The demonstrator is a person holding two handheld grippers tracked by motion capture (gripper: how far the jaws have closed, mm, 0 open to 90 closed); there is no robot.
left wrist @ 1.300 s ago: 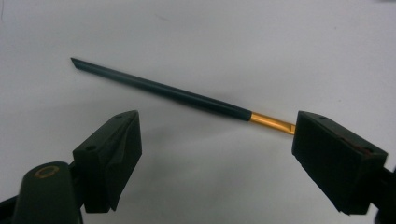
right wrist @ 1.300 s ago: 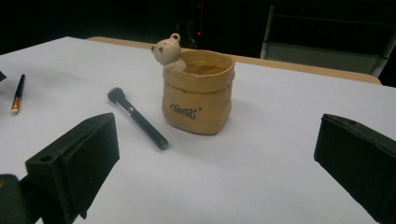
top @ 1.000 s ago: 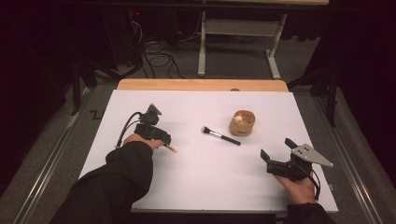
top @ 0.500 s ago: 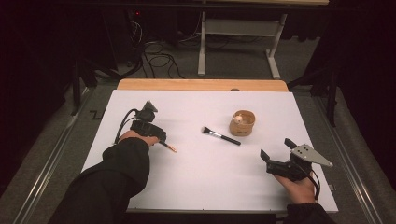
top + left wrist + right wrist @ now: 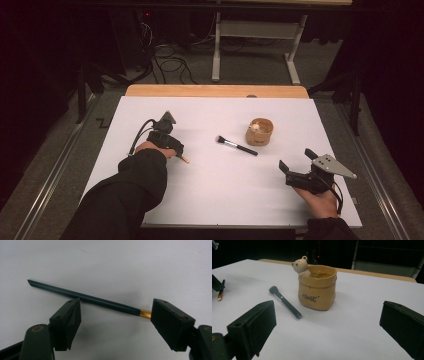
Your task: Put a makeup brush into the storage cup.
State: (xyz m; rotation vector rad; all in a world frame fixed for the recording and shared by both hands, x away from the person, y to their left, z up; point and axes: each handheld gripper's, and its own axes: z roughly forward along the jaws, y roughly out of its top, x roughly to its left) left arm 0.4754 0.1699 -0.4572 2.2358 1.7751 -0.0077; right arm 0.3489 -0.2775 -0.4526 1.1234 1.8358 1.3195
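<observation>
Left gripper [image 5: 115,315] view: jaws closing astride slim brush [image 5: 82,298] (gold ferrule).

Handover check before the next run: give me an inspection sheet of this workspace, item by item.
Surface: white table top, wooden strip along the far edge; no spills seen.
Job's things: thin dark brush with a gold ferrule lies flat on the sheet under the left gripper; makeup brush lies beside the tan bear pot, which stands upright.
Clutter: nothing seen.
Grippers: left gripper's jaws straddle the thin brush and have just been closing, pads not yet pressing on it; right gripper open, held low near the table's right edge, aimed at the pot.
Cables: one trails from each gripper; loose cables on the floor beyond the table.
Surroundings: dark room, white desk frame behind.
</observation>
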